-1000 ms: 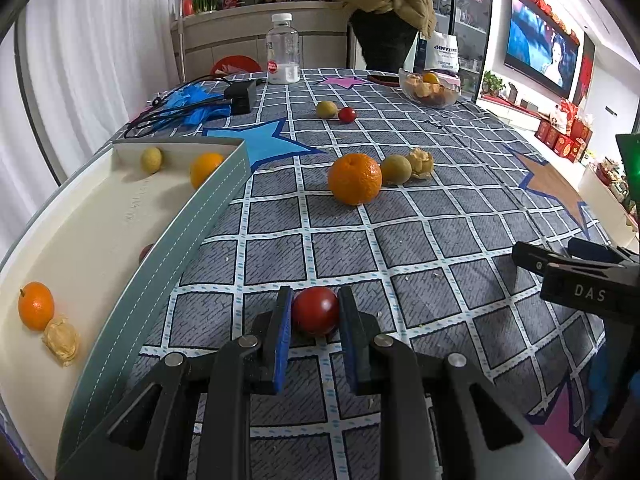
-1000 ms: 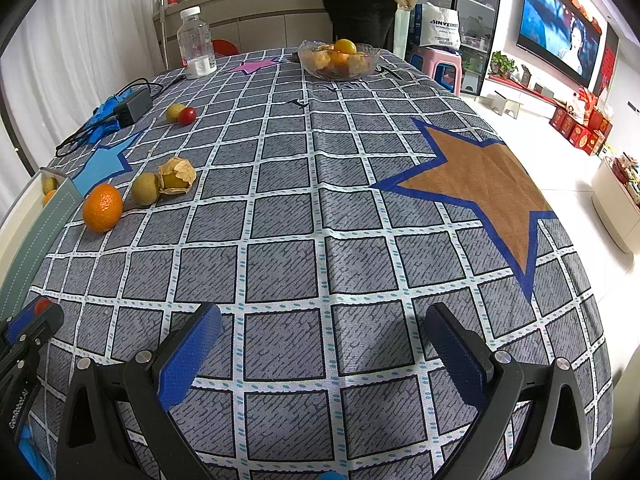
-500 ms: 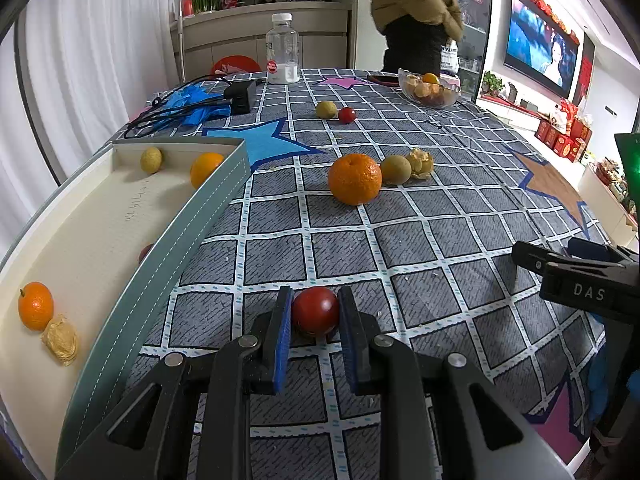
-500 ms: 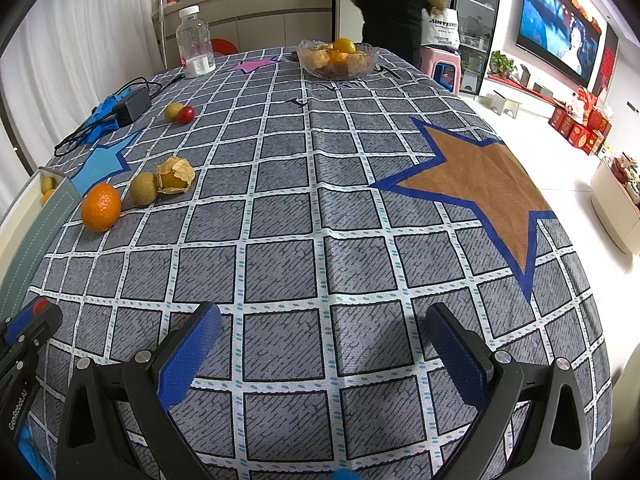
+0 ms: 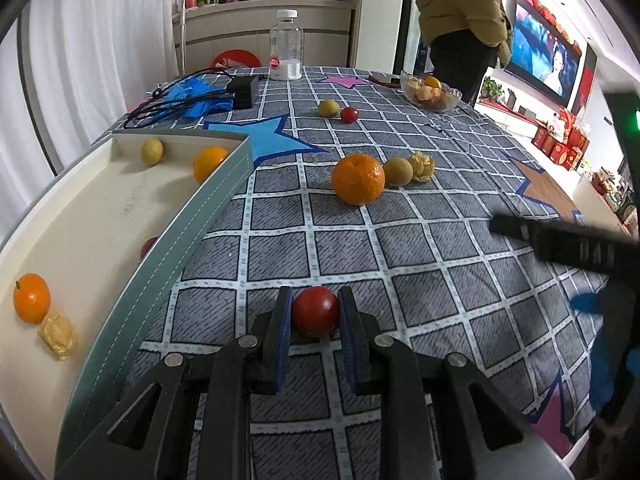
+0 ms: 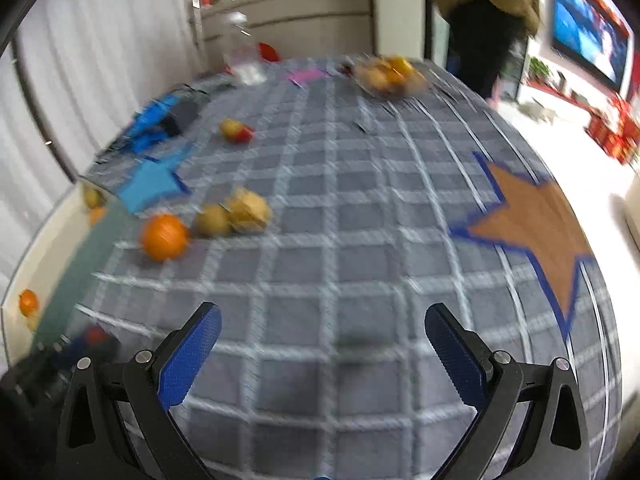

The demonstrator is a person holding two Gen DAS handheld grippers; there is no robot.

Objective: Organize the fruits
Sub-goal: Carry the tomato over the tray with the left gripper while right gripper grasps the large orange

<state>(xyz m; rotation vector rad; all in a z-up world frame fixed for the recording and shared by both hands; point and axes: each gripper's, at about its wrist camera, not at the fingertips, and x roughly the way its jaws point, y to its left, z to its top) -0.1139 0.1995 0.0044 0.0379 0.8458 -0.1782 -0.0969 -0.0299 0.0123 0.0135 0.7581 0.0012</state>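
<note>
My left gripper [image 5: 315, 309] is shut on a small red tomato [image 5: 315, 310] just above the checked tablecloth, right of the cream tray [image 5: 192, 224]. The tray holds two oranges [image 5: 31, 298], a yellow fruit [image 5: 152, 151], a husked fruit [image 5: 57, 337] and a red fruit half hidden by its wall. On the cloth lie a big orange [image 5: 358, 179], a green-brown fruit [image 5: 397, 171] and a husked fruit [image 5: 422, 165]. My right gripper [image 6: 323, 328] is open and empty over the cloth; its view is blurred.
Farther back lie a yellow fruit [image 5: 328, 108] and a red tomato [image 5: 349, 115]. A glass bowl of fruit [image 5: 429, 92], a water bottle [image 5: 285, 51], cables and a blue glove [image 5: 192, 96] sit at the far end. A person [image 5: 460, 20] stands behind the table.
The right gripper has swung up and leftward, blurring its view. The left gripper still holds the tomato in the same spot. The person behind the table has moved right.
</note>
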